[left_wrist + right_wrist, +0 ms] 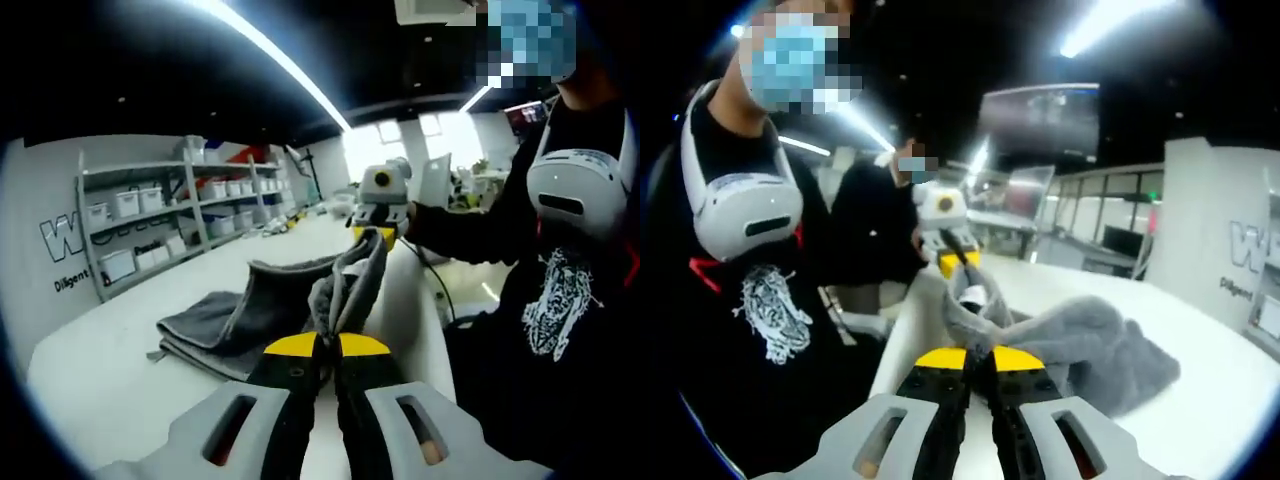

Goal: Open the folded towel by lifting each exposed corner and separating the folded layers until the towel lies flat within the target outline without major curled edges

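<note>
Yellow-tipped jaws of the left claw [326,343] rise from the bottom of the left gripper view, pressed together on a raised edge of the grey towel [255,315]. From that grip the cloth runs up in a taut ridge to the right claw [374,233], which pinches the far end of the same edge. The rest of the towel lies in folded layers on the white table [110,385], left of the lifted part. Shelves with white bins [165,225] stand along the wall behind, and a person in a black printed shirt [560,330] stands at the right. Seen from the right gripper view, the right claw [979,358] is clamped on the towel [1090,350], whose edge climbs to the left claw [958,262] beyond, also closed on it. The bulk of the cloth sags to the table [1200,420] on the right. The person [760,300] stands on the left, with a second person [880,225] behind.
</note>
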`<state>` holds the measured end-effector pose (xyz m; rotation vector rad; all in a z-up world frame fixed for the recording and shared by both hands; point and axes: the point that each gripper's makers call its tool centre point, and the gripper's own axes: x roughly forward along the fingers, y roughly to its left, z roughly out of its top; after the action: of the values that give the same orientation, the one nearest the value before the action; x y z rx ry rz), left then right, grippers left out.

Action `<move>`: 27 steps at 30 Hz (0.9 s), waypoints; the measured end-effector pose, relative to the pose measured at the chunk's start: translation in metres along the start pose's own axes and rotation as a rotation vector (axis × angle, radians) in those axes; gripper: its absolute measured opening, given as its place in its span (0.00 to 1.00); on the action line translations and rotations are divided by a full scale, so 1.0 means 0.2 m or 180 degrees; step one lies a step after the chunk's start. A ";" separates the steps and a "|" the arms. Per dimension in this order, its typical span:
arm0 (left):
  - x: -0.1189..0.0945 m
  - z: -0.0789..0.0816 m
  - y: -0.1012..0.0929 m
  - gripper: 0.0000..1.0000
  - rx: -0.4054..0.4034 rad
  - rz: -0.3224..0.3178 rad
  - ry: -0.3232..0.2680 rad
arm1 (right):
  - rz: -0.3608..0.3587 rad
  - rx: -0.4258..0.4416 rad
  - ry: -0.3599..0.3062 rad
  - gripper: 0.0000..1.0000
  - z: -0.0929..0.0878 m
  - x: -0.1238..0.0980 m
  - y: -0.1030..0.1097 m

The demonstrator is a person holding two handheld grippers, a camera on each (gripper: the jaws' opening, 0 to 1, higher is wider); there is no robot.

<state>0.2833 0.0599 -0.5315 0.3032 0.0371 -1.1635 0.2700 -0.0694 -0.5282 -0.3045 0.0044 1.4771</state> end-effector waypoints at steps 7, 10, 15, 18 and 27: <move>0.01 -0.03 -0.01 0.03 0.0031 -0.0034 0.0048 | 0.0027 0.0006 0.0010 0.02 -0.02 0.00 0.01; 0.02 -0.06 -0.04 0.04 0.0032 -0.0065 0.0120 | 0.0031 -0.0013 0.0048 0.03 -0.05 0.00 0.02; 0.01 -0.07 -0.04 0.04 0.0031 -0.0058 0.0131 | 0.0043 -0.0010 0.0068 0.03 -0.06 0.00 0.03; 0.01 -0.08 -0.07 0.04 0.0002 -0.0137 0.0140 | 0.0056 -0.0016 0.0089 0.03 -0.07 0.01 0.04; 0.01 -0.14 -0.09 0.04 0.0018 -0.0152 0.0221 | 0.0087 -0.0097 0.0200 0.03 -0.13 0.02 0.08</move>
<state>0.2708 0.0581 -0.5629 0.3490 0.1023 -1.2005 0.2595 -0.0700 -0.5570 -0.3767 0.0365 1.4954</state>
